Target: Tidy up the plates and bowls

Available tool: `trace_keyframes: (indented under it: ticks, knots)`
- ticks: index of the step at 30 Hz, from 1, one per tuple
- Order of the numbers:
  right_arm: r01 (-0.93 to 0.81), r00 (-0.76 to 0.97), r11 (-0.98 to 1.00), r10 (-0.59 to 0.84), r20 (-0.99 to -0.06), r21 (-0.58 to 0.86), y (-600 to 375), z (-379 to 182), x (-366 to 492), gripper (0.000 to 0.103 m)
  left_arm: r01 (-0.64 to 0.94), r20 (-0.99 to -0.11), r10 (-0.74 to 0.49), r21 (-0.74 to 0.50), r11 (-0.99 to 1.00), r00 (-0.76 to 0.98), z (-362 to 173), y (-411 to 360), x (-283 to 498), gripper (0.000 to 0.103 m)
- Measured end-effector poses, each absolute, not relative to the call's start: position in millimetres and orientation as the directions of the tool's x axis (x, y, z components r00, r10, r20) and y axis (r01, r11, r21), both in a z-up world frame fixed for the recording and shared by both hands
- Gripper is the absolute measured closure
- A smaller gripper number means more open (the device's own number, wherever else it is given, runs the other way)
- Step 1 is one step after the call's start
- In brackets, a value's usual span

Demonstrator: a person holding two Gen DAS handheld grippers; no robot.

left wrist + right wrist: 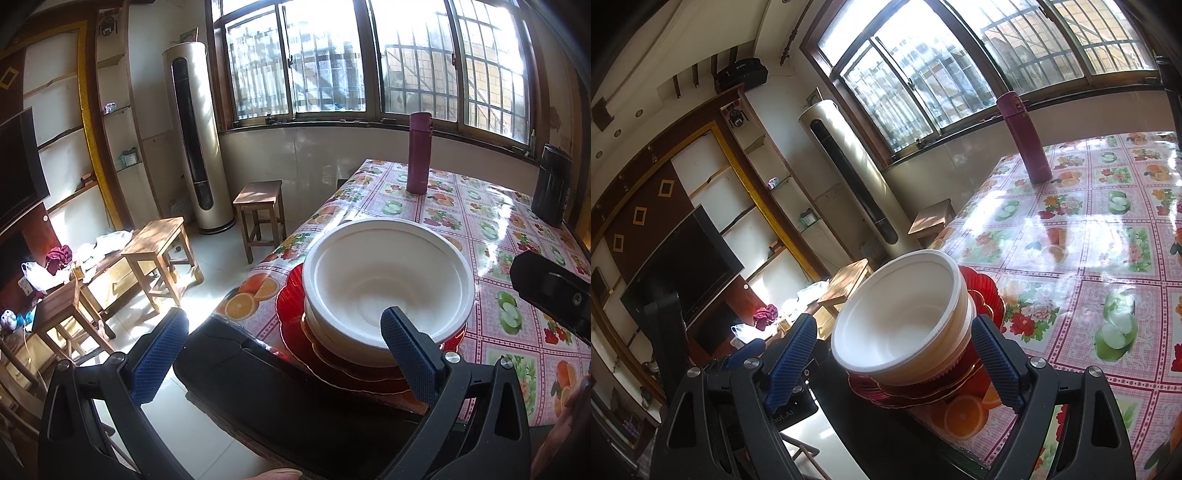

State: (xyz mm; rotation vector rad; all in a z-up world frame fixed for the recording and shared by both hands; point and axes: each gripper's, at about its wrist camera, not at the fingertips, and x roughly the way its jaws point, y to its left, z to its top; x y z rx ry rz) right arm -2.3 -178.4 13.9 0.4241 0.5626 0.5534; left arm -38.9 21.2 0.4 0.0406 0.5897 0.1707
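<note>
Fruit-print tablecloth [480, 229], barred window [332, 62] behind.

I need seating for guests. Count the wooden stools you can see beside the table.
2 clearly. One wooden stool stands by the table's far-left corner, near the tower air conditioner. A lighter one stands nearer, further left. More may be hidden in the clutter.

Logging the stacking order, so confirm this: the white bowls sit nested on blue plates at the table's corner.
Wrong colour only. The white bowls sit nested on red plates, not blue ones, at the table's corner. Both wrist views show it.
</note>
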Motion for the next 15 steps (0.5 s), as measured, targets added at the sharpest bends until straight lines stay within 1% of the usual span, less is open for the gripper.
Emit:
trace_keyframes:
  ticks: [15]
  knots:
    - [-0.365, 0.695, 0.775, 0.596, -0.403, 0.516, -173.5, 8.3, 3.8, 0.015, -0.137, -0.554, 0.166, 0.093, 0.986, 0.816, -4.3, 20.3, -39.9, 0.000]
